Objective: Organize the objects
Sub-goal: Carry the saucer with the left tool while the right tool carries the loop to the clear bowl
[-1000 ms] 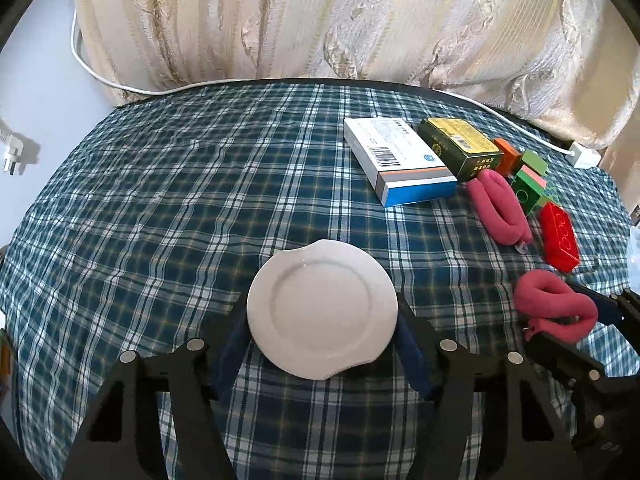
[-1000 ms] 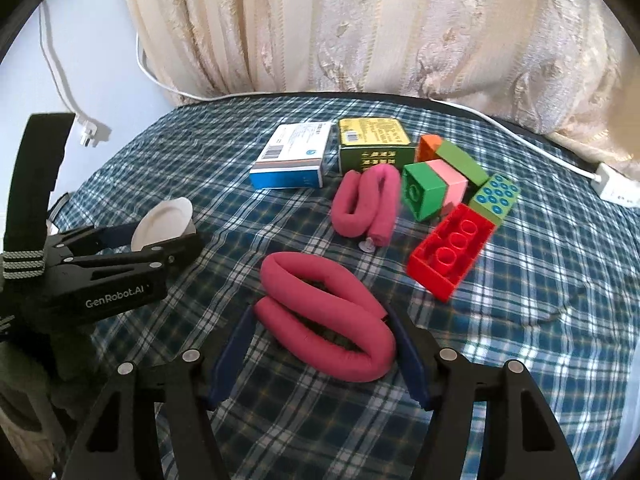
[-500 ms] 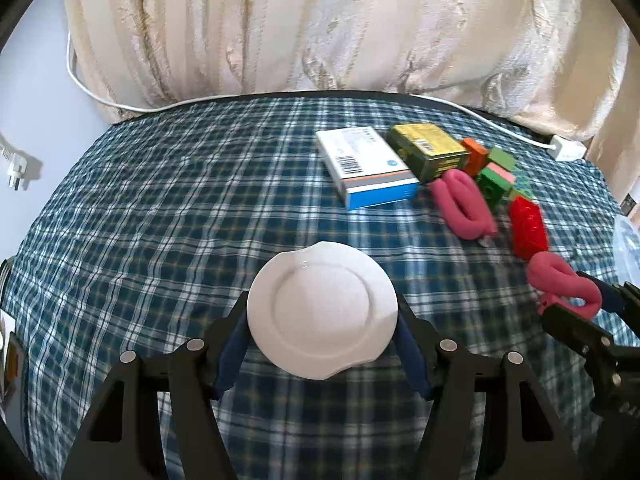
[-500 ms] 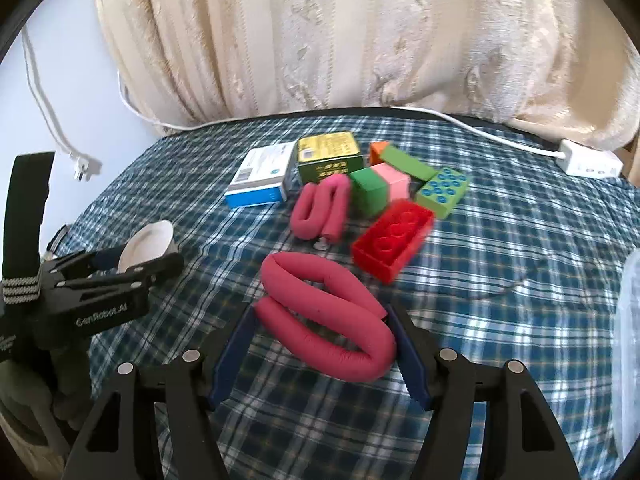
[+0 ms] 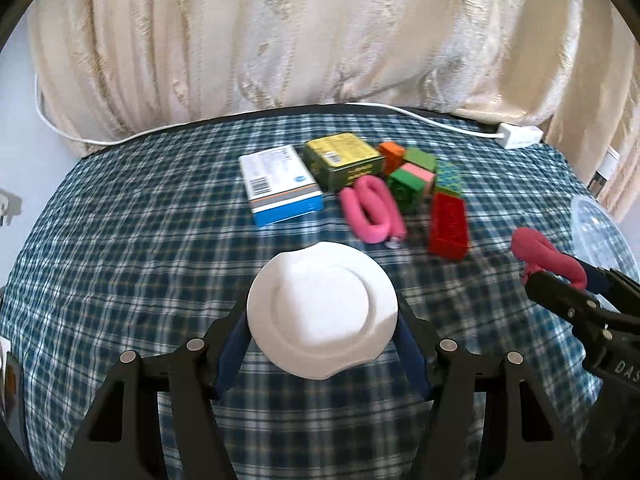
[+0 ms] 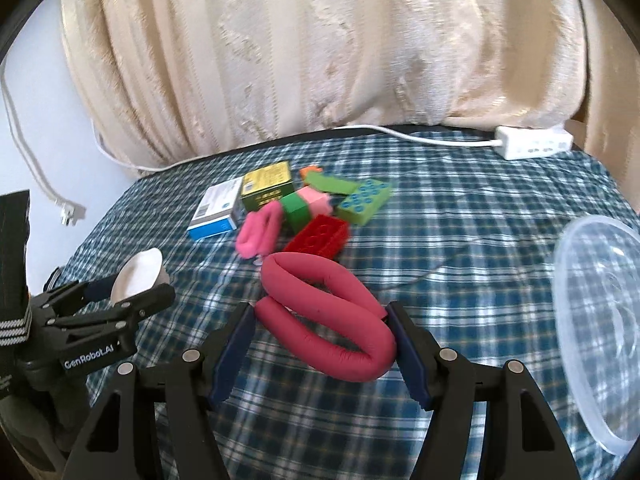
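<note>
My left gripper (image 5: 322,336) is shut on a small white plate (image 5: 320,310) and holds it above the checked tablecloth (image 5: 140,260). My right gripper (image 6: 322,342) is shut on a folded pink foam tube (image 6: 328,326), also held above the cloth; it shows in the left wrist view (image 5: 548,258) too. A second pink tube (image 5: 372,210) lies by a white and blue box (image 5: 280,184), a green box (image 5: 342,160), a red brick (image 5: 448,226) and several green, pink and orange bricks (image 5: 412,178).
A clear plastic bowl (image 6: 596,304) stands at the right edge of the table. A white power strip (image 6: 534,142) and its cable lie along the back edge under the cream curtain (image 6: 320,48). A wall plug (image 6: 72,212) hangs at left.
Both grippers have pulled back and risen with their loads; the boxes and bricks now look farther away. The clear bowl has come into the right wrist view.
</note>
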A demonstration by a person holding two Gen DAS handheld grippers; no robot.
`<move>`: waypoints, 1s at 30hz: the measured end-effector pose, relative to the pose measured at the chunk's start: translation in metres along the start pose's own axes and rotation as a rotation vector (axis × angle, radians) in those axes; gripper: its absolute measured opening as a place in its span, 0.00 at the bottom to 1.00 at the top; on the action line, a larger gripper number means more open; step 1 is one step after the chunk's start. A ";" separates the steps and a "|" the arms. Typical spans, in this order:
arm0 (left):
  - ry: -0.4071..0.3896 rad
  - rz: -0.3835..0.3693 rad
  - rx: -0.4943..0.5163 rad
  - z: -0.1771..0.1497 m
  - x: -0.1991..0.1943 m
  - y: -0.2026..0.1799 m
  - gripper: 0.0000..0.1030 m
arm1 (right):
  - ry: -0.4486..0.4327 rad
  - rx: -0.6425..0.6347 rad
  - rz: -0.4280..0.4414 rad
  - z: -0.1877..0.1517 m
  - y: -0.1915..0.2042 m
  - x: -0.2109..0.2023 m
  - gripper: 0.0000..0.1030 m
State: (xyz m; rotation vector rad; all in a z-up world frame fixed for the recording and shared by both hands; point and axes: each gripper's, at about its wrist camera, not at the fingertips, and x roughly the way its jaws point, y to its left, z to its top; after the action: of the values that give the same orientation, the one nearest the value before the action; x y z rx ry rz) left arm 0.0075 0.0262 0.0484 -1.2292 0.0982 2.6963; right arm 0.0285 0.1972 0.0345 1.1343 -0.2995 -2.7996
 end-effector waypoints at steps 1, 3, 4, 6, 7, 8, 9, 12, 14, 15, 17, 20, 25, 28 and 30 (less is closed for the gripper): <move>-0.002 -0.005 0.007 0.001 -0.001 -0.005 0.65 | -0.006 0.008 -0.005 0.000 -0.004 -0.003 0.68; -0.006 -0.014 0.017 0.001 -0.003 -0.011 0.65 | -0.019 0.023 -0.015 -0.001 -0.010 -0.009 0.68; -0.008 -0.018 0.023 0.002 -0.004 -0.015 0.65 | -0.028 0.033 -0.021 0.000 -0.015 -0.013 0.68; -0.011 -0.028 0.034 0.003 -0.005 -0.022 0.65 | -0.041 0.045 -0.030 0.000 -0.023 -0.018 0.68; -0.012 -0.032 0.040 0.004 -0.006 -0.026 0.65 | -0.050 0.055 -0.041 0.000 -0.028 -0.023 0.68; -0.015 -0.038 0.047 0.004 -0.007 -0.030 0.65 | -0.057 0.060 -0.051 0.000 -0.032 -0.025 0.68; -0.017 -0.043 0.054 0.005 -0.008 -0.034 0.65 | -0.062 0.065 -0.062 -0.001 -0.035 -0.028 0.68; -0.022 -0.059 0.077 0.006 -0.010 -0.048 0.65 | -0.079 0.092 -0.092 -0.001 -0.050 -0.037 0.68; -0.022 -0.071 0.095 0.007 -0.010 -0.059 0.65 | -0.089 0.117 -0.108 -0.003 -0.062 -0.043 0.68; -0.022 -0.076 0.101 0.008 -0.011 -0.063 0.65 | -0.093 0.124 -0.115 -0.004 -0.067 -0.046 0.68; -0.018 -0.092 0.116 0.009 -0.010 -0.073 0.65 | -0.103 0.144 -0.135 -0.005 -0.078 -0.051 0.68; -0.018 -0.109 0.143 0.011 -0.011 -0.090 0.65 | -0.116 0.172 -0.160 -0.007 -0.095 -0.059 0.68; -0.016 -0.143 0.186 0.014 -0.012 -0.118 0.65 | -0.130 0.212 -0.216 -0.011 -0.124 -0.070 0.68; -0.013 -0.169 0.210 0.015 -0.011 -0.136 0.65 | -0.129 0.231 -0.247 -0.015 -0.139 -0.075 0.68; -0.013 -0.182 0.233 0.017 -0.010 -0.151 0.65 | -0.127 0.247 -0.260 -0.019 -0.149 -0.078 0.68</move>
State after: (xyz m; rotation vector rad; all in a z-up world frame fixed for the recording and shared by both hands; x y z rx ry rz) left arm 0.0296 0.1759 0.0691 -1.0948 0.2758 2.4562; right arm 0.0944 0.3535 0.0407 1.1148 -0.5610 -3.1416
